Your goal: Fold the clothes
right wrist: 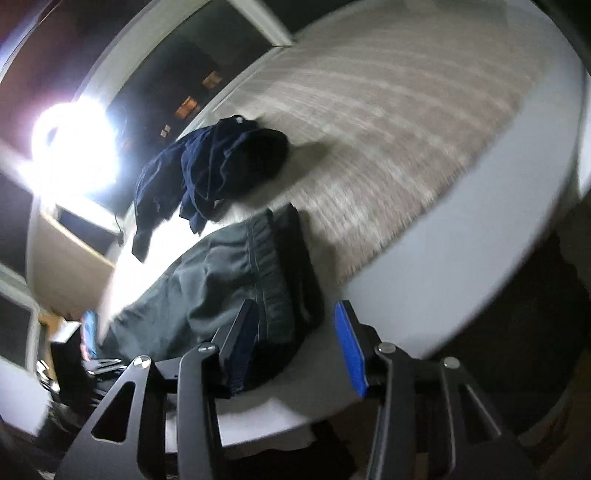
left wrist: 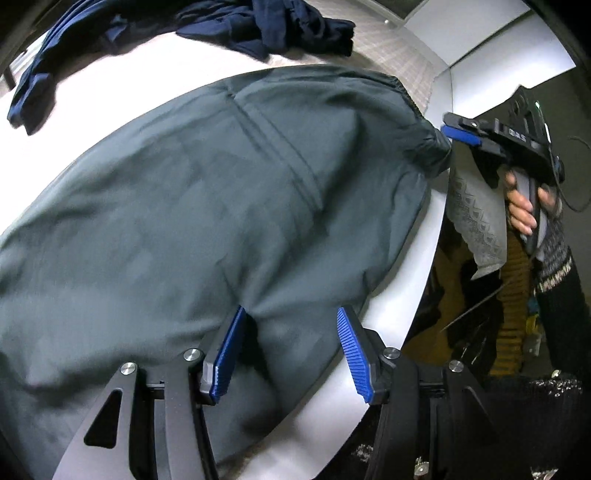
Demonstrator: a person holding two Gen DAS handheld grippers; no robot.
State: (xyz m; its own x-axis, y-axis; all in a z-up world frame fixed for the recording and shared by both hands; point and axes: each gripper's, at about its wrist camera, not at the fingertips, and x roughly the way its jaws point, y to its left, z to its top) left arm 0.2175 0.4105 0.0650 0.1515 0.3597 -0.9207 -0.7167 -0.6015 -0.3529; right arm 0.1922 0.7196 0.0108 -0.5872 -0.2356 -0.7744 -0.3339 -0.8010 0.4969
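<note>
A grey-green garment (left wrist: pixel 184 203) with an elastic waistband (left wrist: pixel 406 96) lies spread on the white table (left wrist: pixel 406 295). My left gripper (left wrist: pixel 291 350) stands open over the garment's near edge. A soft ridge of cloth lies between its blue pads, and the right-hand pad is clear of it. In the right wrist view the waistband (right wrist: pixel 280 266) corner lies between the fingers of my right gripper (right wrist: pixel 295 347), against the left pad, with bare table showing before the other pad. The left wrist view shows that right gripper (left wrist: pixel 448 136) at the garment's far right corner, held by a hand (left wrist: pixel 521 210).
A crumpled navy garment (left wrist: pixel 266 26) lies at the far side of the table, also visible in the right wrist view as a navy heap (right wrist: pixel 207 173). A beige woven mat (right wrist: pixel 388 129) covers the table's middle. A bright lamp (right wrist: pixel 74 147) glares at left. The table edge runs close to both grippers.
</note>
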